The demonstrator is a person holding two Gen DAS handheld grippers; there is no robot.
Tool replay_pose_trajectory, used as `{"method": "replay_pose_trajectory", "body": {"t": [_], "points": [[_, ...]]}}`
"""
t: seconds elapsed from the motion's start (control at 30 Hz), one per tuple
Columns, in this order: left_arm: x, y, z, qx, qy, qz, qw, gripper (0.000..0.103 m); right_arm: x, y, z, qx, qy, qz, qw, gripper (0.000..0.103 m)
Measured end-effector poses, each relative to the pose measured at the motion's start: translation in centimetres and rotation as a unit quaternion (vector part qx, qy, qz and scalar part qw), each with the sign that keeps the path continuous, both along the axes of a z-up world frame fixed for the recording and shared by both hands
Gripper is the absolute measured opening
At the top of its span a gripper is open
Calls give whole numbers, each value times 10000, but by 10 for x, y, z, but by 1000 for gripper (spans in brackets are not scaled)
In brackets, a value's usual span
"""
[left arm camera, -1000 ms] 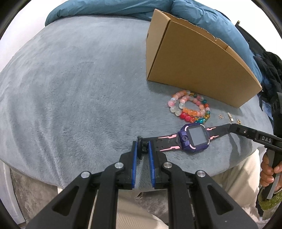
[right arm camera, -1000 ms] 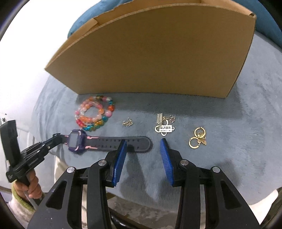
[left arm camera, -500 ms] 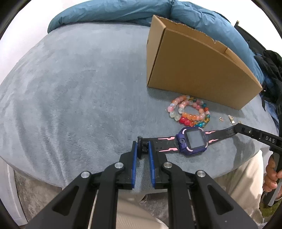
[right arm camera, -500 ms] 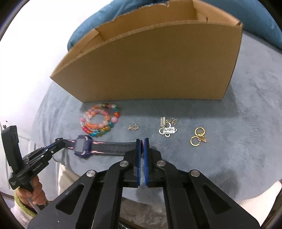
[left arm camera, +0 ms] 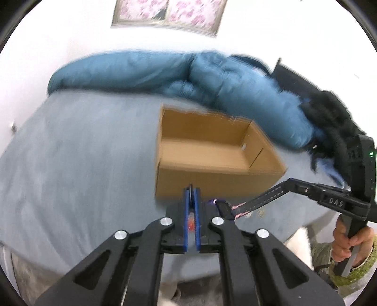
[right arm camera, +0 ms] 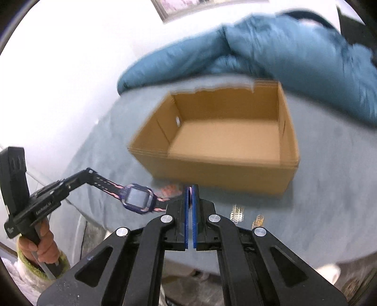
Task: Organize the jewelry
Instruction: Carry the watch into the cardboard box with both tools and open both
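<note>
Two grippers clamp watch (right arm camera: 139,199) | face: right view only

Purple watch (right arm camera: 139,199), black-pink strap — stretched level in air, before open cardboard box (right arm camera: 226,138).

A grey plush bed cover (left arm camera: 82,150) is seen below a bright white wall (left arm camera: 70,35), on which a framed picture (left arm camera: 167,14) is hung, with a blue duvet (left arm camera: 165,73) bunched along it.
</note>
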State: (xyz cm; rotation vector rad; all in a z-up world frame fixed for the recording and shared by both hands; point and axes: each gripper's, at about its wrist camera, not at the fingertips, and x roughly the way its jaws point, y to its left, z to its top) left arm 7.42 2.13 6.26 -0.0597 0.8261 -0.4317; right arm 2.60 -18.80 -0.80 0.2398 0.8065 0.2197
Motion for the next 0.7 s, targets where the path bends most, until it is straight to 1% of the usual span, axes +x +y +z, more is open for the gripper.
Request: {"method": "replay_pose_trajectory", "body": {"t": [0.07,0.13,0.2,0.27,0.3,0.4,0.5,0.6,0.7], "points": [[19,-11,22,-168,-178,-143,9996,3,13,-5,25,-16,-257,23,9997,1],[39,-25,32,-289,-273,-272,9988,3,31,-12,39,29,-367,39,9993,1],[65,-38,35,-303,-280,-284,9987,3,55,-18,49,70,-393,41,9992,1],[97,-50,33,-344,-189,-271,9989,3,76,-28,57,79,-374,23,9993,1],[111,-55,31,-307,-114,-229,9992,3,91,-32,58,108,-326,-5,9994,1],[162,-70,12,-56,169,-87,9998,3,133,-42,53,-9,-117,-104,9999,1],[211,-91,-19,330,620,21,9975,3,175,-52,32,17,350,-260,9990,1],[240,-103,-50,711,1022,35,9922,3,209,-56,5,-66,793,-398,9960,1],[259,-117,-73,1102,1282,7,9856,3,232,-56,-16,-256,1059,-478,9929,1]]}}
